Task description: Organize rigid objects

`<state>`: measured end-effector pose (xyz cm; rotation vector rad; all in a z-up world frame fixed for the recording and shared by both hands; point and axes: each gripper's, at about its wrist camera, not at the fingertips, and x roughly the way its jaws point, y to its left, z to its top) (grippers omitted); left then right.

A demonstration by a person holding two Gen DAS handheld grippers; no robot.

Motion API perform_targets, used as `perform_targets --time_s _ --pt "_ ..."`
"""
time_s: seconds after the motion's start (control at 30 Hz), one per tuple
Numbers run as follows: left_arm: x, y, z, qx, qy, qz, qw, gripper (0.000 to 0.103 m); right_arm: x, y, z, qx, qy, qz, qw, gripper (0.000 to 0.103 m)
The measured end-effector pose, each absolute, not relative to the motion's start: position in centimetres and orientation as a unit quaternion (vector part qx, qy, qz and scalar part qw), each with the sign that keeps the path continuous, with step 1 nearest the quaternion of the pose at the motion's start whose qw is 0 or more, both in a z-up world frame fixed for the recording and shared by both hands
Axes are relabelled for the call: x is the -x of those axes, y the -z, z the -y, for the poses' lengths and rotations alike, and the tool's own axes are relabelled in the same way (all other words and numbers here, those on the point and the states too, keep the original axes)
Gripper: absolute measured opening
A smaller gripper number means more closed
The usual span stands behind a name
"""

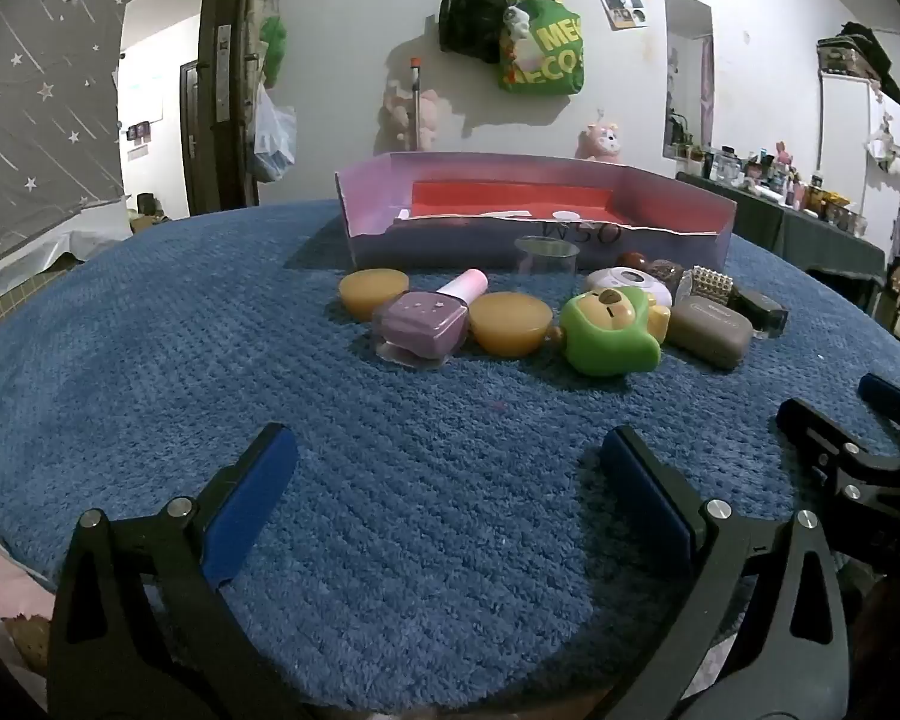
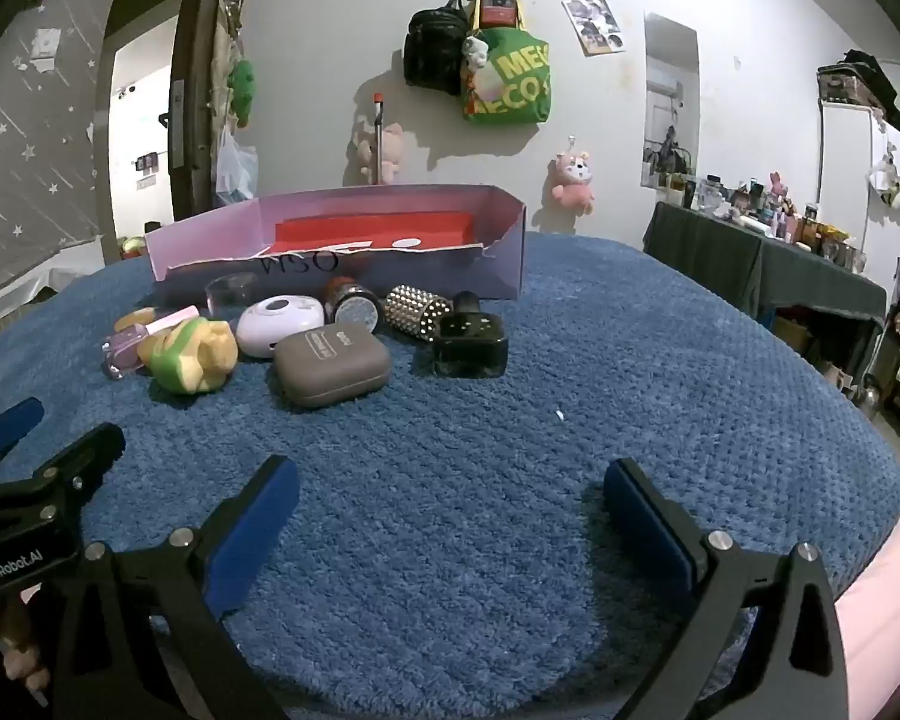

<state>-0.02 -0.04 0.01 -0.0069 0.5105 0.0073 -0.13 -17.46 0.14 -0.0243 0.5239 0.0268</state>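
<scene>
A row of small items lies on the blue rug (image 1: 390, 480) before a purple cardboard box (image 1: 510, 240) with a red lining. Among them are a purple nail-polish bottle (image 1: 423, 324), two amber domes (image 1: 511, 323), a green bear toy (image 1: 609, 330), a grey case (image 1: 711, 330) and a clear cup (image 1: 546, 261). The right wrist view shows the box (image 2: 342, 264), the grey case (image 2: 330, 363), a white round case (image 2: 279, 324), a studded cylinder (image 2: 417, 311) and a black bottle (image 2: 471, 345). My left gripper (image 1: 447, 492) and right gripper (image 2: 450, 516) are both open and empty, short of the items.
A dark-clothed side table (image 2: 762, 264) crowded with small bottles stands at the right. Bags (image 1: 540, 48) hang on the far wall. A doorway (image 1: 150, 120) is at the left. The rug's right edge (image 2: 888, 480) drops off near the right gripper.
</scene>
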Motion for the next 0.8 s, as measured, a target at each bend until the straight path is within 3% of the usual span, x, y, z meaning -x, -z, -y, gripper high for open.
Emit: perform_targets --time_s 0.8 --pt "0.02 -0.01 0.02 0.008 -0.002 -0.254 0.967 0.103 0.16 -0.14 17.38 0.014 -0.011 -0.257 0.966 0.103"
